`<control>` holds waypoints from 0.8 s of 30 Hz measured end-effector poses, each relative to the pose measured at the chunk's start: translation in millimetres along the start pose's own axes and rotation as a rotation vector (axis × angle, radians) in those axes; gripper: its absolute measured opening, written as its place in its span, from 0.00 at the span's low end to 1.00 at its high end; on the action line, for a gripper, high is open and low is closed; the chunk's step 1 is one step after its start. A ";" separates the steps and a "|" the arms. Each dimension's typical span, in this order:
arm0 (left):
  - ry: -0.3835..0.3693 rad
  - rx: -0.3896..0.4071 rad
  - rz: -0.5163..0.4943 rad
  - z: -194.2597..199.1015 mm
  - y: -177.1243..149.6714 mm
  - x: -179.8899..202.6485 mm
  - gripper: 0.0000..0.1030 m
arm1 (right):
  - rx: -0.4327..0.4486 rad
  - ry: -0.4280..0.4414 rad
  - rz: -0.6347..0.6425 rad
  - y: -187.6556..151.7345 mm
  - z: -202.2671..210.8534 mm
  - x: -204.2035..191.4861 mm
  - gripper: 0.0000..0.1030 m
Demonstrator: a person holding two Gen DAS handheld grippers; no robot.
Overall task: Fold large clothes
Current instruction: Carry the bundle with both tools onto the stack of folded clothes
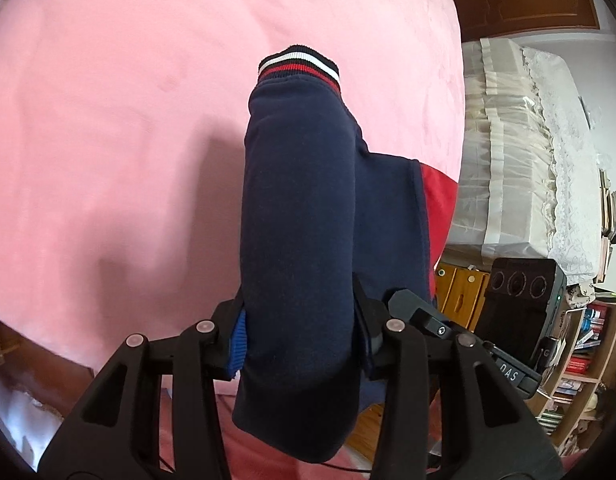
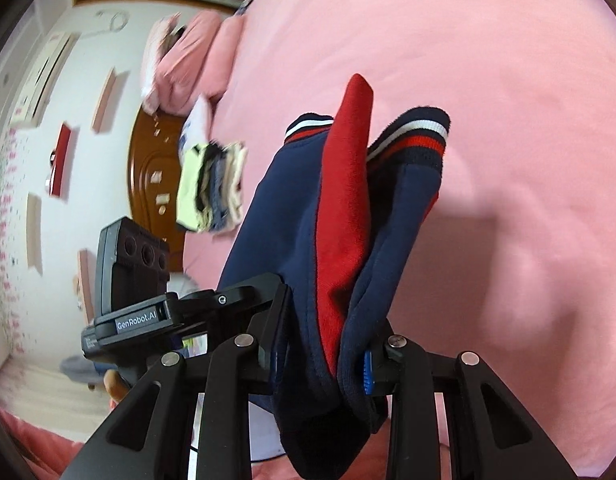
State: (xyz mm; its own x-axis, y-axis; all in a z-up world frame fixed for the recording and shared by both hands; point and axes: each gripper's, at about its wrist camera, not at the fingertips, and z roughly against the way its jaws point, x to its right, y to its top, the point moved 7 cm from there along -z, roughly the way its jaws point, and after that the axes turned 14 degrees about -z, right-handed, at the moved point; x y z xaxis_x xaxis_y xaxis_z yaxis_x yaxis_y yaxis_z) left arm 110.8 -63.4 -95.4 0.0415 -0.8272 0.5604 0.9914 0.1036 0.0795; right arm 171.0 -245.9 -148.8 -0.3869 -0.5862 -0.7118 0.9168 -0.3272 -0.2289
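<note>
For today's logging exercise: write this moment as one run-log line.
left gripper: shut on navy garment | right gripper: shut on navy garment | garment: lifted over pink bed | fold: not yet laid

left hand-held gripper (image 1: pixel 299 344): matte black linkage arms showing silver rivets, blue pads; right hand-held gripper (image 2: pixel 322 360) matching, black housing reading "genrobot.ai".

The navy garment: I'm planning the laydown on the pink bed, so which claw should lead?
Probably left. The left claw pinches one smooth navy garment fold with cuff hanging straight; the right claw grips a twisted bunch with red lining showing.
</note>
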 end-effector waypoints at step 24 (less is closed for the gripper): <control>0.220 0.240 -0.056 419.6 82.0 -341.7 0.37 | -0.049 0.148 0.244 -114.0 -426.7 -510.8 0.27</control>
State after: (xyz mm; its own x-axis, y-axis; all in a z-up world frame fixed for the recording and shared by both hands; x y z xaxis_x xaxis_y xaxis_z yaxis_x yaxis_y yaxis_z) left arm 126.0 459.5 65.5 0.0393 -0.9322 0.3598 0.9365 0.1599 0.3121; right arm 306.3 407.0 -42.4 -0.1394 -0.5277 -0.8379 0.9861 -0.1515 -0.0687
